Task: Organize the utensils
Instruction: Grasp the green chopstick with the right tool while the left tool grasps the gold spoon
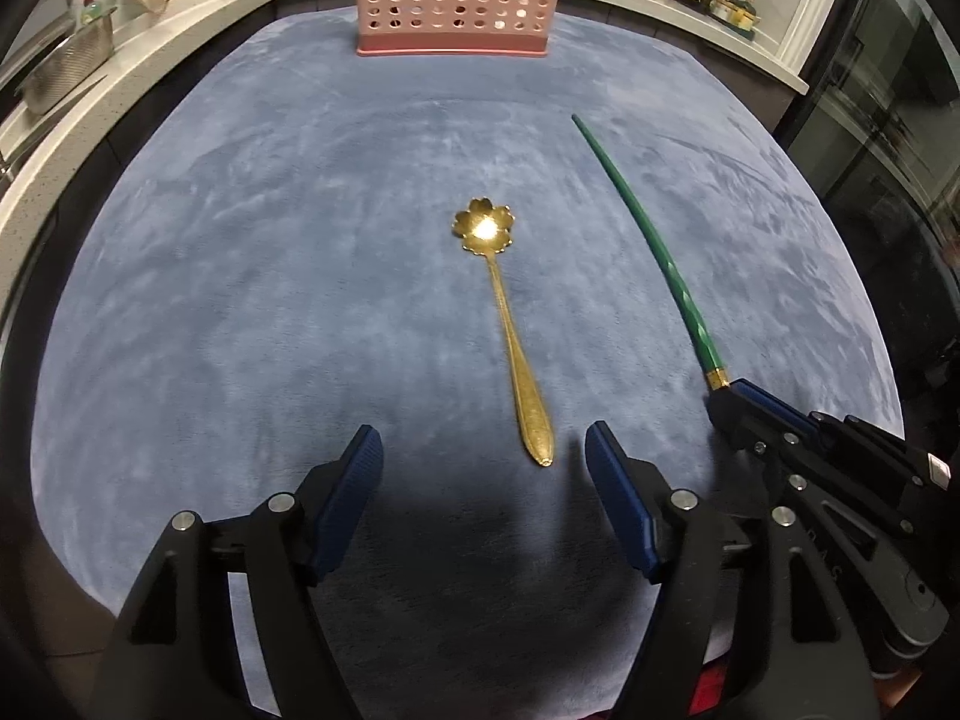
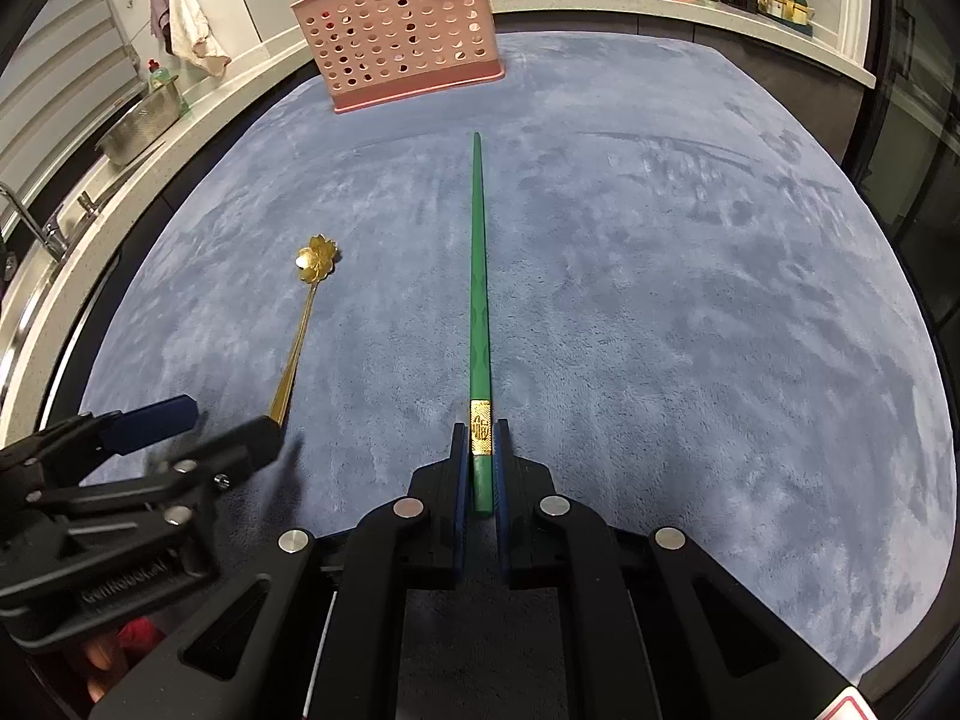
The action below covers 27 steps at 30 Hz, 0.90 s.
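- Left gripper, mine: jaws spread wide, nothing pressed between the blue pads. No earlier view to compare.
- Gold spoon: lies flat on the cloth, handle end toward me, its tip just ahead of the gap between my left jaws and nearer the right-hand pad. Flower-shaped bowl points away, toward the basket. No pad touches it. From the right wrist view, my left gripper sits over the handle's near end and hides it.
- Right gripper, mine: jaws clenched on the green chopstick, pads pressing either side of its thick end at the gold band.
- Green chopstick, continued: runs straight ahead from my right jaws, thin tip toward the basket; whether the tip rests on the cloth or hangs just above it, I cannot tell. In the left wrist view the chopstick stands to the right of the spoon, well apart from my left jaws, with the right gripper at its near end.
- Pink perforated basket: far ahead of both jaws, at the far edge of the cloth; utensils already stand in it.
- Blue-grey cloth: under everything.
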Tool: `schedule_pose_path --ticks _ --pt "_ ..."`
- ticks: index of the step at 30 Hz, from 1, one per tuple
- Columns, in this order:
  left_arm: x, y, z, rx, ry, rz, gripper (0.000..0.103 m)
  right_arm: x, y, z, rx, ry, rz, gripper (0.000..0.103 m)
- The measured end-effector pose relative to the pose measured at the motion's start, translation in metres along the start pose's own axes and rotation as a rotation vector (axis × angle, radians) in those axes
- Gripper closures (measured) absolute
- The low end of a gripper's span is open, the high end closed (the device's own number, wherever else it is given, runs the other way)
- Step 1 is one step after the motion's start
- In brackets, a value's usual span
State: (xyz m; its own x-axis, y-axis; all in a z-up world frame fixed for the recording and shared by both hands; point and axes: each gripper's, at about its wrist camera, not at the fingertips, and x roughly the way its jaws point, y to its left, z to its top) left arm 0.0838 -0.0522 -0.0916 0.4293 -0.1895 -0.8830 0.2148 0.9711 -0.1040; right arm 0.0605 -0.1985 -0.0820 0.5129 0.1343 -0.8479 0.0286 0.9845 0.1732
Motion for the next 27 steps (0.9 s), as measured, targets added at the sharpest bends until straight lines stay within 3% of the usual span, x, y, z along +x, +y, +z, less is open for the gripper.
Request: schedule_pose_path --ticks 2,5,9,12,14,24,27 --pt "0.004 0.000 0.001 -0.004 0.004 -0.004 0.049 0.000 0.000 0.000 0.000 0.001 0.001 0.096" --pt "0.007 0.000 0.002 -0.009 0.003 -0.001 0.057 0.001 -0.001 0.000 0.000 0.002 0.003 0.096" --pt "0.009 -0.002 0.002 0.011 -0.007 0.011 0.060 0.001 0.000 -0.001 0.001 0.001 0.002 0.096" --pt "0.009 -0.002 0.001 0.022 -0.016 0.020 0.073 0.001 0.000 -0.001 0.000 0.001 0.003 0.096" --pt "0.007 0.000 0.002 0.017 -0.017 0.013 0.089 0.001 0.001 -0.002 -0.002 0.001 0.005 0.096" --pt "-0.020 0.006 0.012 -0.012 -0.059 -0.038 0.095 -0.021 0.013 0.001 -0.040 -0.050 0.026 0.096" --pt "-0.035 0.009 0.019 -0.034 -0.091 -0.048 0.102 -0.033 0.015 0.007 -0.051 -0.081 0.032 0.096"
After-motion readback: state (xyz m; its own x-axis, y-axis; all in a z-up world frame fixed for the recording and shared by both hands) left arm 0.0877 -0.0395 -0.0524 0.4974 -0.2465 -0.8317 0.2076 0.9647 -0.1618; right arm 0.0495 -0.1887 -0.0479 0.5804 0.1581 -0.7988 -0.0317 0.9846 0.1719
